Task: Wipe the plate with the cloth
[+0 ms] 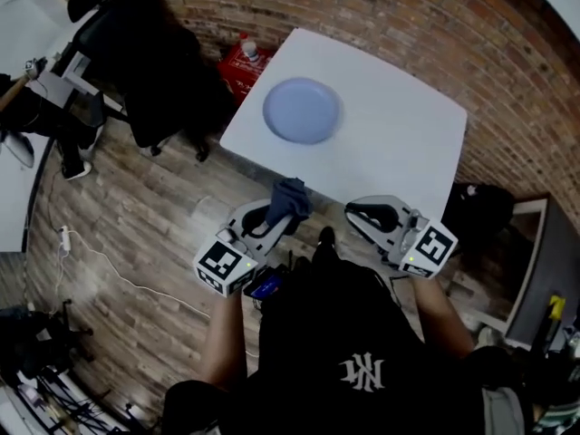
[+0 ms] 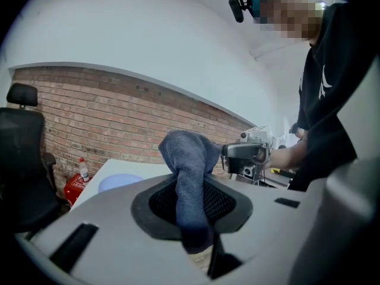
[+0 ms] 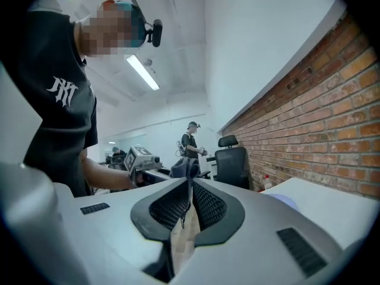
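Just short of the near edge of the white table (image 1: 399, 125), my left gripper (image 1: 275, 217) has its jaws clamped on the blue-grey cloth (image 1: 290, 196), which bunches up above the pads. My right gripper (image 1: 364, 214) is level beside it, jaws pressed together with nothing between them. The pale blue plate (image 1: 302, 110) lies on the table's far-left part, well apart from both grippers and the cloth. A red container (image 1: 243, 62) stands beyond the table.

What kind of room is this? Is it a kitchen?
Probably not a kitchen. It looks like an office or lab workroom: a black office chair stands by a brick wall, a white cable trails over the wood floor, and the white table holds only a blue plate.
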Motion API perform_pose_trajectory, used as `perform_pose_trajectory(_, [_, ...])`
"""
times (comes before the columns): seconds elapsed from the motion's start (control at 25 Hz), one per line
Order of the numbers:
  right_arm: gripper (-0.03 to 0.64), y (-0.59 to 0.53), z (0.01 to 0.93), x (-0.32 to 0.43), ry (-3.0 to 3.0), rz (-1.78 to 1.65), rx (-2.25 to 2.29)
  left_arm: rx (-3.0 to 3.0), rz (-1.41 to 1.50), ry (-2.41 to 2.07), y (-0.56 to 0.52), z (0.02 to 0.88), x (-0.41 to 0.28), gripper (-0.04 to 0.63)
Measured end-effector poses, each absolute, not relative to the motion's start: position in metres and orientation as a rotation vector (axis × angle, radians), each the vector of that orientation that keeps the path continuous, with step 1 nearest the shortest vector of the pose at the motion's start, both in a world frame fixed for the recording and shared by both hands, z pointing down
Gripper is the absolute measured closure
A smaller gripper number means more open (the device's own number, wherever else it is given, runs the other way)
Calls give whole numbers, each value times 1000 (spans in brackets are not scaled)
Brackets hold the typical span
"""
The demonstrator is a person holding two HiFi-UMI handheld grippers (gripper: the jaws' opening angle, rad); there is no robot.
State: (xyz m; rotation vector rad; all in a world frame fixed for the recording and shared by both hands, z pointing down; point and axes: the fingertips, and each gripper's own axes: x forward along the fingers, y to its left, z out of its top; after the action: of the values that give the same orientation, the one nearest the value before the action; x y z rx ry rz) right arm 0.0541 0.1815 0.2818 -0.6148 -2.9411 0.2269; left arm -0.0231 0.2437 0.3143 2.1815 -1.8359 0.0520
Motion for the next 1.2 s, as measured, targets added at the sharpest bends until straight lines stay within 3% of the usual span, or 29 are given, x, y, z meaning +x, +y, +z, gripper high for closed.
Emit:
perform_pose_trajectory(0.76, [568,220,271,111,-2956,450,-787,2095,-25,-1878,284,318,35,520])
perform_pose_trajectory(1.2, [572,198,278,223,-2939,382,-784,2093,-38,-1785,259,325,156,520])
